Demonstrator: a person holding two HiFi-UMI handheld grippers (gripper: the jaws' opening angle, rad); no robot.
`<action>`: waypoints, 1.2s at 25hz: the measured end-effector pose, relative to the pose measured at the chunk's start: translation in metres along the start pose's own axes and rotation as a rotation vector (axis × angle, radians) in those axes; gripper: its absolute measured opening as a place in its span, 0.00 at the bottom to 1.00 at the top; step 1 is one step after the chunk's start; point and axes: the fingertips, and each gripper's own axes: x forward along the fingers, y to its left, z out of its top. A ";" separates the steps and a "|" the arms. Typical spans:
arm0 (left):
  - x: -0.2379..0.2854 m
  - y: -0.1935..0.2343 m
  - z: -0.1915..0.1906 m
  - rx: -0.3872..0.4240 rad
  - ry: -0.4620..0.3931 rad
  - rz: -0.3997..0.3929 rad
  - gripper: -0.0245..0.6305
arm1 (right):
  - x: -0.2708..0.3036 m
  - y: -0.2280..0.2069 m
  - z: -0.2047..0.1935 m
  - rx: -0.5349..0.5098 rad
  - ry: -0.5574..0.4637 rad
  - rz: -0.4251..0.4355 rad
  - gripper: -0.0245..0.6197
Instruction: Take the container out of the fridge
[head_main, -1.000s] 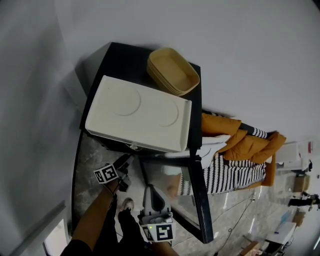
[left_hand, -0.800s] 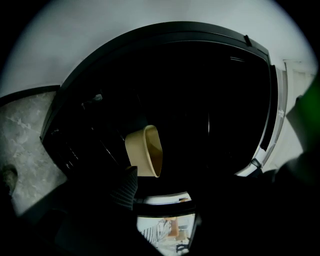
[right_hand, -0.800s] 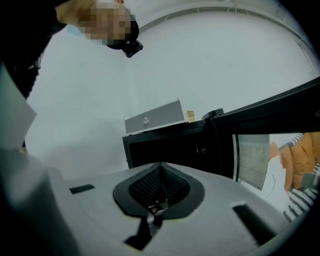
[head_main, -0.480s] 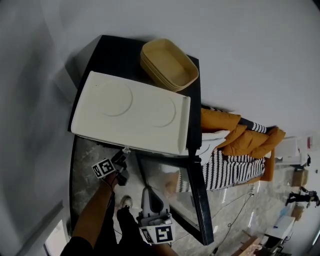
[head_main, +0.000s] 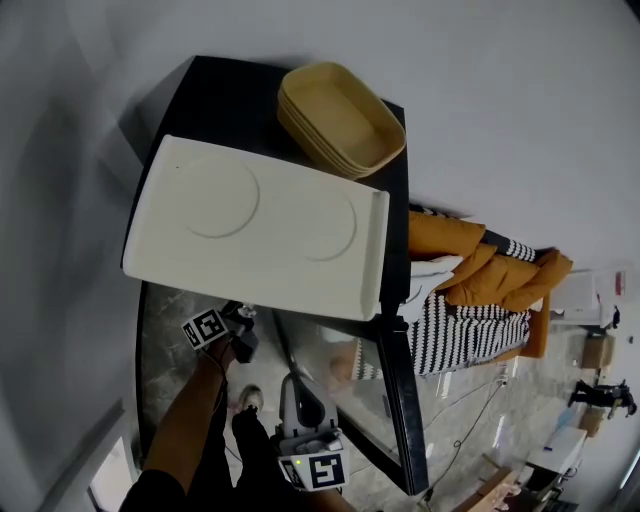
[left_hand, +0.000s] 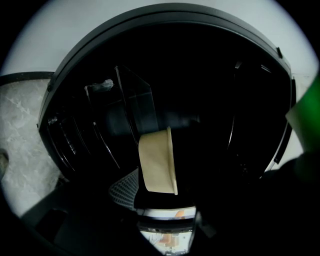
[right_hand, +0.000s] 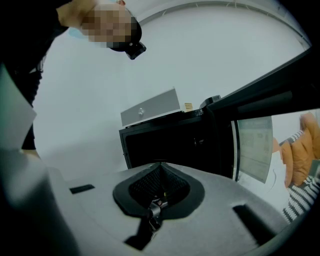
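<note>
The black fridge (head_main: 225, 100) stands with its glass door (head_main: 396, 400) swung open. In the left gripper view a beige container (left_hand: 157, 160) sits in the dark fridge interior, straight ahead of my jaws. My left gripper (head_main: 243, 322) reaches in under the fridge's top edge. Its jaws stand wide, one mesh pad (left_hand: 122, 189) shows beside the container, and nothing is pressed between them. My right gripper (head_main: 296, 385) hangs lower, outside in front of the open door, with its jaws shut (right_hand: 157, 192) on nothing.
A white flat tray (head_main: 260, 225) and a stack of yellow baskets (head_main: 340, 118) lie on the fridge top. Orange and striped clothing (head_main: 470, 300) lies beyond the door. The floor (head_main: 175, 330) is grey stone. The white wall (head_main: 500, 120) is behind the fridge.
The fridge top has grown larger in the head view. My left gripper has edged a little further up under the fridge's edge. The right gripper has hardly moved.
</note>
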 end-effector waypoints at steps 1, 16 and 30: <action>0.001 0.000 0.000 0.001 0.000 -0.003 0.45 | 0.000 0.000 -0.001 0.001 -0.001 0.000 0.04; 0.013 0.007 0.008 -0.051 -0.036 -0.014 0.37 | -0.002 -0.007 -0.014 -0.003 0.049 -0.008 0.04; 0.008 0.002 0.002 -0.069 -0.049 -0.035 0.36 | -0.003 -0.005 -0.013 -0.002 0.029 -0.012 0.04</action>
